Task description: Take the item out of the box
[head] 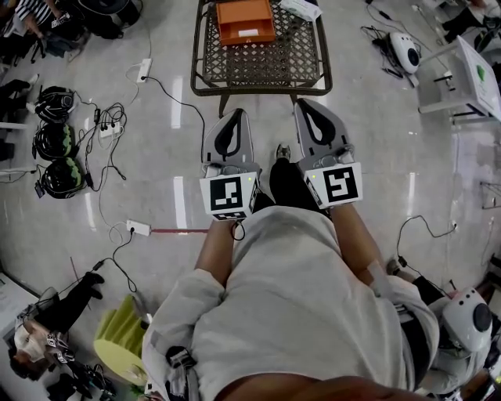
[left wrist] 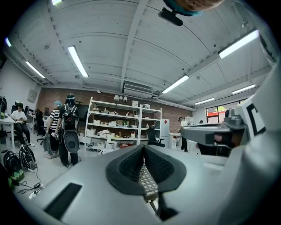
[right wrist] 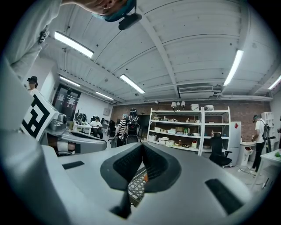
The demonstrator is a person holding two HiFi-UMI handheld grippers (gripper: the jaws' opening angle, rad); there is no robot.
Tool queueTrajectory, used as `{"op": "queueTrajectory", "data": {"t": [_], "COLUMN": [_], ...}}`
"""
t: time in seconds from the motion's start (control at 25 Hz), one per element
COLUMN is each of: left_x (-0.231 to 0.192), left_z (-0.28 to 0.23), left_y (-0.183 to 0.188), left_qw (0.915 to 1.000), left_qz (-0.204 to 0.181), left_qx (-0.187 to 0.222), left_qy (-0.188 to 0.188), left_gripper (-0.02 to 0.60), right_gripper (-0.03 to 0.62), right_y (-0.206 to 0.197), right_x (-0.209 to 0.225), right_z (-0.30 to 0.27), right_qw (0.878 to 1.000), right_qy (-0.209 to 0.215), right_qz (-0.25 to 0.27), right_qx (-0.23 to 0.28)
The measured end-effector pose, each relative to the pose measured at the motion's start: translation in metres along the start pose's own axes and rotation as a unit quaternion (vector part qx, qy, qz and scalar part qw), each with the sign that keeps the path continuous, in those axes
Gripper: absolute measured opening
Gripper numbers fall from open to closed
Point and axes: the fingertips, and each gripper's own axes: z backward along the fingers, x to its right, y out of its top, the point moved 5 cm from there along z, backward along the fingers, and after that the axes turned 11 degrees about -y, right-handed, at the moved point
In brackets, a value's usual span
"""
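An orange box point(head: 245, 21) lies on a brown mesh table point(head: 205, 70) at the top of the head view, its lid on and its contents hidden. I hold both grippers side by side in front of my body, short of the table's near edge. My left gripper point(head: 237, 113) points at the table, its black pads pressed together with nothing between them point(left wrist: 143, 147). My right gripper point(head: 301, 102) is shut and empty as well point(right wrist: 141, 147). Through the slit under each pair of pads a bit of the mesh table shows.
A white object point(head: 301, 7) lies beside the box on the table. Cables and power strips point(head: 144, 70) run over the shiny floor at left, near dark headsets point(head: 55, 141). A white table point(head: 470, 78) stands at right. Shelving point(left wrist: 125, 127) and standing people fill the far room.
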Motion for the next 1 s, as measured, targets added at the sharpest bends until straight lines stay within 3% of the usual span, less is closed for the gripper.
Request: {"op": "queueTrajectory", "data": {"t": [0.36,1.0], "left_x": [-0.023,-0.065], "left_z": [-0.047,-0.196], "left_y": [-0.001,0.004], "left_qw": [0.9998,0.9986], "left_qz": [-0.011,-0.003], "left_qx": [-0.015,-0.041], "left_qy": [0.003,0.034], "left_gripper": [0.011,0.011], "right_gripper": [0.005,0.005], "right_y": [-0.007,-0.030], "right_x": [0.025,0.115], "right_z": [-0.056,-0.191], "right_qw": [1.000,0.998], "right_qy": [0.006,0.065], "right_qz": [-0.011,-0.010], "right_qx": [0.014,0.001]}}
